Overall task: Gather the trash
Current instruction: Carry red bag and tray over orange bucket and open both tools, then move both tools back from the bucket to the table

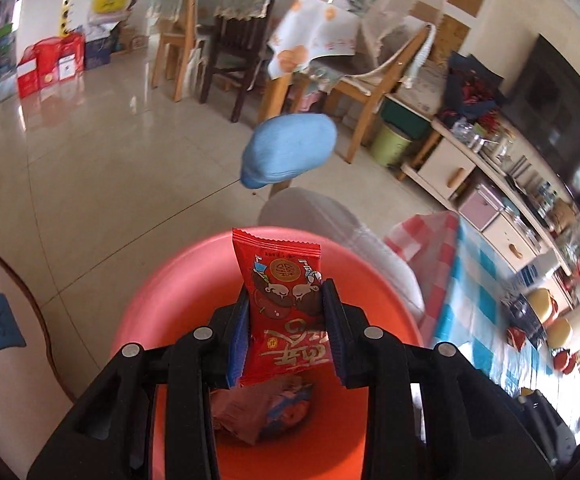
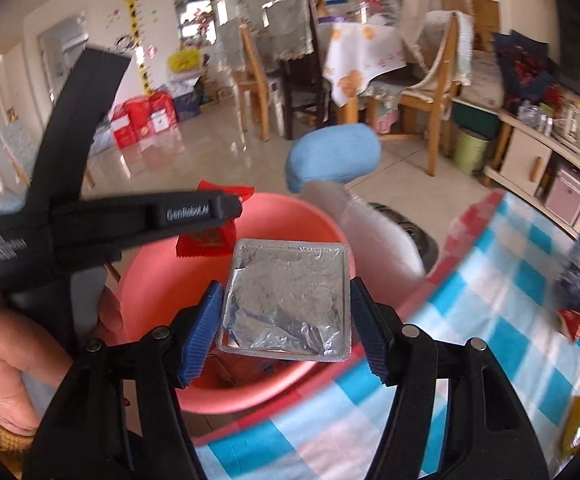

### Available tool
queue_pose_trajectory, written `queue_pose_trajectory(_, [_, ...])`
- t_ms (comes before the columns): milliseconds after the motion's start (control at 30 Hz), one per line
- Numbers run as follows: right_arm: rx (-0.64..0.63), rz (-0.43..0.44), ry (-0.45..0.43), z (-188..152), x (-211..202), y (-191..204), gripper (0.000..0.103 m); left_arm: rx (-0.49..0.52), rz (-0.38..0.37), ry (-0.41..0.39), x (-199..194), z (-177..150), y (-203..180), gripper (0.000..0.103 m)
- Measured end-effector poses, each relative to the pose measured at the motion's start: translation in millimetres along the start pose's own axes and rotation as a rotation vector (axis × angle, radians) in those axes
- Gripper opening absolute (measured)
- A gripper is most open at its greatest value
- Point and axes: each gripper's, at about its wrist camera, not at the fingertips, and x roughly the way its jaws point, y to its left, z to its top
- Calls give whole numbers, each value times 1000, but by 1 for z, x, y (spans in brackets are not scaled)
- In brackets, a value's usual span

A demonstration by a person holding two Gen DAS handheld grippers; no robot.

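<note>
A red wrapper [image 1: 283, 308] stands upright, pinched between the blue pads of the left gripper [image 1: 285, 300], right over the pink bin [image 1: 161, 304]. More crumpled wrappers [image 1: 261, 408] lie at the bin's bottom. Beside it, the right gripper [image 2: 285, 320] clamps a flattened foil packet [image 2: 285, 300] by its two side edges, above the bin's near rim. The bin sits on the floor, just beside the checked tablecloth [image 2: 470, 320]. A blue cushion [image 1: 290, 148] shows beyond.
</note>
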Motion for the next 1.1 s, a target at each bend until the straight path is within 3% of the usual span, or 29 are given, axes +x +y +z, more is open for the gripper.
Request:
queue_pose_trajectory(100, [3, 14, 10, -2, 12, 2, 76, -19, 13, 10, 5, 3, 7, 39])
queue_pose_trajectory(233, [51, 17, 2, -9, 9, -4, 81, -37, 33, -17, 3, 4, 9, 66])
queue_pose_trajectory(333, [84, 6, -11, -15, -2, -15, 82, -32, 38, -50, 0, 4, 4, 75])
queue_pose_trajectory(467, [111, -36, -32, -25, -19, -27, 84, 5, 35, -100, -2, 3, -8, 79])
queue_pose_trajectory(567, [122, -73, -41, -34, -30, -36, 85, 32, 36, -187, -10, 2, -19, 88])
queue_pose_trajectory(900, [129, -159, -41, -62, -67, -51, 85, 125, -97, -326, -24, -11, -61, 89])
queue_pose_trajectory(1100, [91, -220, -52, -80, -90, -54, 89, 228, -157, -308, -24, -23, -94, 89])
